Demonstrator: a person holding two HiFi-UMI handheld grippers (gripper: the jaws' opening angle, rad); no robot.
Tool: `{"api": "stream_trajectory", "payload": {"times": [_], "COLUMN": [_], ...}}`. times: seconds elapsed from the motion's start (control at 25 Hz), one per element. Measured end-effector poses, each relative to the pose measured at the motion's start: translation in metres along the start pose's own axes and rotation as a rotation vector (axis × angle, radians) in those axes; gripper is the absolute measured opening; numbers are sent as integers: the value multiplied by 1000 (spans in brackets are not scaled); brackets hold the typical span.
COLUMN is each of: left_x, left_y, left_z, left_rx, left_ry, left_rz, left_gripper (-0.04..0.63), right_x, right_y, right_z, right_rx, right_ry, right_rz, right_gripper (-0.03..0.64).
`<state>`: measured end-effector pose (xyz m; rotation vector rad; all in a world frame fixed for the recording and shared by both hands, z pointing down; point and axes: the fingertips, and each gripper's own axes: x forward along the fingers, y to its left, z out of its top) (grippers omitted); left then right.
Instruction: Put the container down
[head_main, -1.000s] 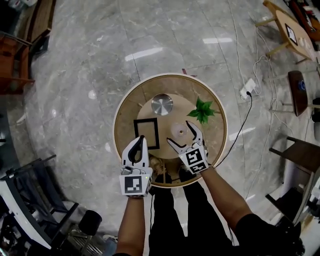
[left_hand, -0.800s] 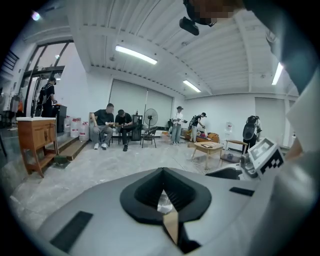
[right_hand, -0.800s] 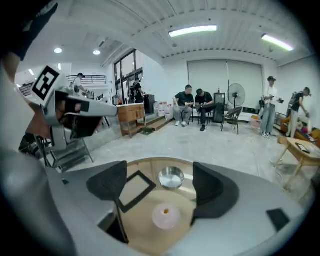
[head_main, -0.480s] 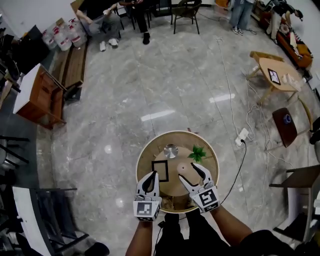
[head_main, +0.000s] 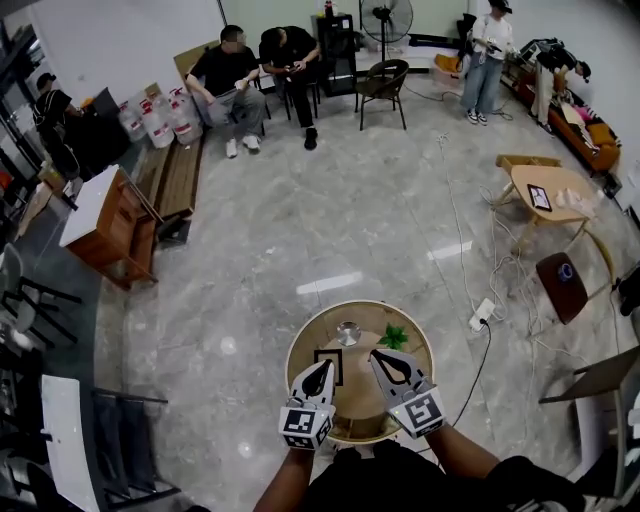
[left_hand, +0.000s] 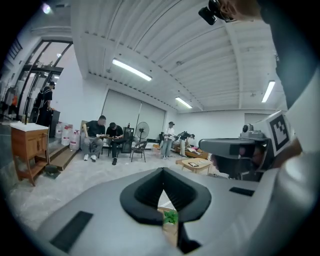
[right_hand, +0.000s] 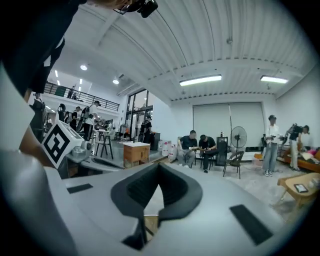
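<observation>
Both grippers are held up above the round wooden table (head_main: 300, 370). My left gripper (head_main: 321, 366) is shut, its jaws meeting with nothing between them (left_hand: 162, 171). My right gripper (head_main: 378, 356) is also shut and empty (right_hand: 159, 166). A round metal container (head_main: 347, 332) stands on the table's far side, apart from both grippers. A green plant (head_main: 396, 336) lies to its right and shows through the left jaws (left_hand: 170, 216). The pale container seen earlier is too small to make out from here.
A black frame (head_main: 337, 358) lies on the table beside the left gripper. A cable and power strip (head_main: 482, 315) run along the floor at the right. A wooden cabinet (head_main: 110, 225), a small table (head_main: 545, 190), a stool (head_main: 560, 285) and seated people (head_main: 240, 75) are farther off.
My right gripper went from wide open around a pale container to shut and empty. Both grippers lifted off the table, and the head view rose to take in the room.
</observation>
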<state>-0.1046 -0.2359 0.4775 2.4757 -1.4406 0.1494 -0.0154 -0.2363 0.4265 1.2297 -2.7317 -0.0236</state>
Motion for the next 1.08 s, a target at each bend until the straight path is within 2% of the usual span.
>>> {"api": "stream_trajectory", "payload": {"times": [0.32,0.48,1.08], "left_x": [-7,-7,-11], "left_y": [-14,-19,-34], "left_z": [25,32,33], "left_rx": [93,109,139], "left_ry": [-28,-36,-36], "left_rz": [-19,-24,-27], "left_gripper": [-2,-2,-2], "right_x": [-22,-26,-41], "right_y": [-5,-9,-13], "right_z": [27,42,44], "right_rx": [-53,-66,-57], "right_ry": [-21,-43,-60], "right_rz": [-55,-68,-81], "right_gripper": [-2,-2,-2]}}
